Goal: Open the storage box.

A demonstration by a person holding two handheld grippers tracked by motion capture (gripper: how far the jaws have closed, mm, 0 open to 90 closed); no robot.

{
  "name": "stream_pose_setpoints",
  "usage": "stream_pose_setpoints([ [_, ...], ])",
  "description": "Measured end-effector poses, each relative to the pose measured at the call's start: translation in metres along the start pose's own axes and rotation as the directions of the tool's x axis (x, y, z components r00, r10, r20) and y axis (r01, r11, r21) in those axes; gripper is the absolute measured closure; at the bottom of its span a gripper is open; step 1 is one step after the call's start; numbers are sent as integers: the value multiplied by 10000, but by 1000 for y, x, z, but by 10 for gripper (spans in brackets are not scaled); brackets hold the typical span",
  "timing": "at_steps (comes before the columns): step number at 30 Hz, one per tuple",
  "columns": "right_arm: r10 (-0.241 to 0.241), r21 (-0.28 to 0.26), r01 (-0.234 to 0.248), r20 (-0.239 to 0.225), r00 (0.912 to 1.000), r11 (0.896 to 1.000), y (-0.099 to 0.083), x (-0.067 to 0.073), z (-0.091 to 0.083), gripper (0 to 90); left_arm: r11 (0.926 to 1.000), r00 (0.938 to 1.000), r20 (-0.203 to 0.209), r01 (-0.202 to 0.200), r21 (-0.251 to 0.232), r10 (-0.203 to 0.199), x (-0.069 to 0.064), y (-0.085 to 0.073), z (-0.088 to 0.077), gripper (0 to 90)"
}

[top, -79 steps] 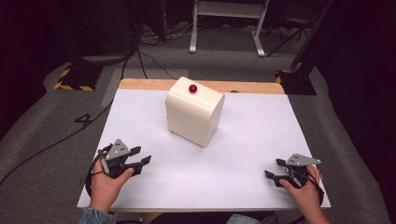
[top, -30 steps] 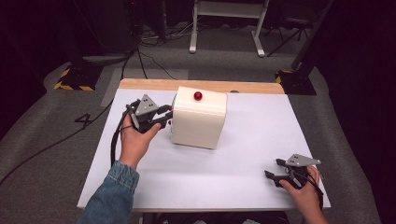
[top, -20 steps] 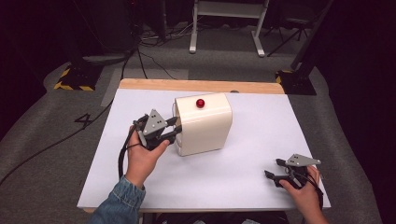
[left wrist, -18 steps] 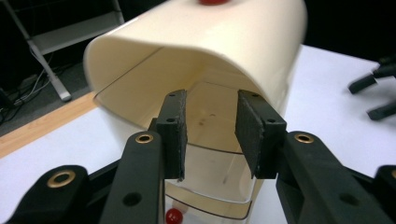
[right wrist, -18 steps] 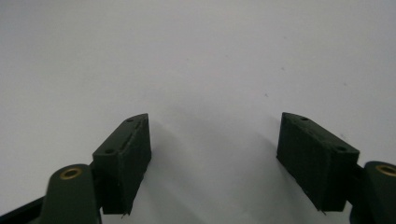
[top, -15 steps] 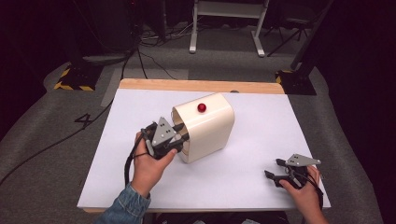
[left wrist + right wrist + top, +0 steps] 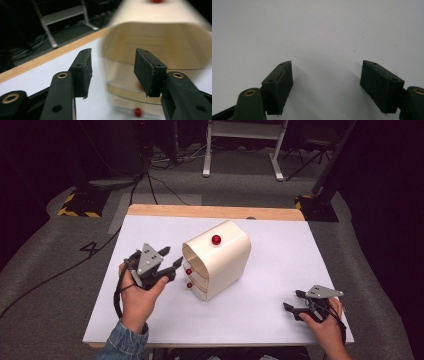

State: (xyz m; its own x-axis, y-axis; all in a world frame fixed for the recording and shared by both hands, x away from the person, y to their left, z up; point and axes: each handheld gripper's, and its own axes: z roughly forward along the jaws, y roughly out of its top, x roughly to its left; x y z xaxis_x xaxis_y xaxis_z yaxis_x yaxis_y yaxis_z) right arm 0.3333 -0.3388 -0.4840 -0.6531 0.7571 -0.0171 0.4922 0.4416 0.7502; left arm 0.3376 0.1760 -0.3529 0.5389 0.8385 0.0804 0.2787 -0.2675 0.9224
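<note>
The cream drawer box (image 7: 217, 260) now sits mid-frame on the bench (image 7: 280, 320), turned so its drawer fronts face the left tongs (image 7: 170, 265), which have released it and gape apart, probably ready for a knob. Right tongs (image 7: 292, 301) rest apart, lower right.

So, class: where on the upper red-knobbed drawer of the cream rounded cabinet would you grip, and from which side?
Grip the upper red knob from the cabinet's front, which faces the left gripper. The knob protrudes, so open jaws could likely close around it.
</note>
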Motion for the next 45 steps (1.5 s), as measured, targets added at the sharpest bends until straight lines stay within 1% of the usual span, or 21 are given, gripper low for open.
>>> stream_pose_setpoints([
  [2, -11, 0, 11, 21, 10000, 10000, 0, 0, 0, 262, 9995, 9983, -489, 312, 49, -309, 18, -8, 12, 471],
  [4, -25, 0, 25, 34, 10000, 10000, 0, 0, 0, 262, 9988, 9977, -470, 483, 35, -480, 24, -12, 20, 468],
  [5, -26, -7, 26, 36, 10000, 10000, 0, 0, 0, 262, 9987, 9982, -337, 502, 128, -497, 31, -19, 39, 464],
  [7, -33, -13, 33, 44, 10000, 10000, 0, 0, 0, 262, 9984, 9993, -160, 333, 459, -326, 34, -25, 59, 460],
  [8, -33, -13, 33, 44, 10000, 10000, 0, 0, 0, 262, 9984, 9993, -160, 333, 459, -326, 34, -25, 59, 457],
  [9, -53, -8, 53, 54, 10000, 10000, 0, 1, 0, 262, 9967, 9997, 99, 215, 781, -224, 33, -30, 77, 458],
  [12, -159, 17, 159, 151, 9998, 9999, 1, 2, -1, 262, 9962, 9983, 542, 159, 855, -206, 31, -34, 89, 466],
  [13, -328, 82, 324, 596, 9977, 9994, 3, 10, -2, 326, 9950, 9977, 677, -8, 997, -60, 28, -35, 94, 499],
  [14, -480, 32, 479, 738, 9961, 9988, 5, 16, -3, 359, 9944, 9975, 711, -79, 1051, 4, 27, -36, 95, 512],
  [16, -770, -216, 772, 73, 9970, 9968, 15, 35, 4, 382, 9937, 9958, 904, 53, 1116, -155, 28, -36, 95, 545],
  [20, -1112, -585, 1073, -674, 9915, 9925, 34, 64, 22, 382, 9907, 9909, 1285, 225, 1342, -399, 27, -39, 94, 630],
  [22, -1103, -691, 1042, -915, 9897, 9922, 40, 69, 28, 382, 9919, 9903, 1344, 192, 1254, -362, 25, -42, 91, 648],
  [24, -783, -1111, 629, -1406, 9870, 9918, 55, 79, 40, 387, 9915, 9832, 1744, 315, 1264, -535, 25, -46, 88, 654],
  [28, -477, -1588, 221, -1592, 9861, 9871, 76, 88, 56, 417, 9896, 9736, 2194, 333, 1396, -637, 23, -49, 84, 662],
  [32, -296, -1809, 7, -1571, 9871, 9835, 86, 90, 68, 452, 9893, 9674, 2485, 124, 1451, -486, 17, -52, 79, 668],
  [35, -286, -1953, -5, -1460, 9889, 9807, 92, 89, 74, 464, 9877, 9552, 2881, 230, 1548, -674, 15, -54, 74, 668],
  [39, -495, -1810, 272, -1200, 9915, 9831, 101, 88, 80, 463, 9859, 9555, 2903, 28, 1675, -520, 12, -53, 71, 691],
  [40, -659, -1732, 499, -875, 9940, 9836, 107, 86, 84, 469, 9843, 9548, 2934, -51, 1762, -476, 12, -54, 69, 696],
  [42, -699, -1699, 572, -695, 9951, 9838, 112, 83, 89, 473, 9829, 9503, 3069, -46, 1840, -530, 11, -54, 68, 701],
  [44, -700, -1689, 591, -592, 9958, 9839, 114, 81, 91, 477, 9822, 9496, 3096, -99, 1874, -495, 10, -55, 67, 701],
  [45, -604, -1642, 550, -284, 9978, 9849, 123, 77, 99, 480, 9810, 9501, 3080, -122, 1937, -490, 8, -57, 67, 701],
])
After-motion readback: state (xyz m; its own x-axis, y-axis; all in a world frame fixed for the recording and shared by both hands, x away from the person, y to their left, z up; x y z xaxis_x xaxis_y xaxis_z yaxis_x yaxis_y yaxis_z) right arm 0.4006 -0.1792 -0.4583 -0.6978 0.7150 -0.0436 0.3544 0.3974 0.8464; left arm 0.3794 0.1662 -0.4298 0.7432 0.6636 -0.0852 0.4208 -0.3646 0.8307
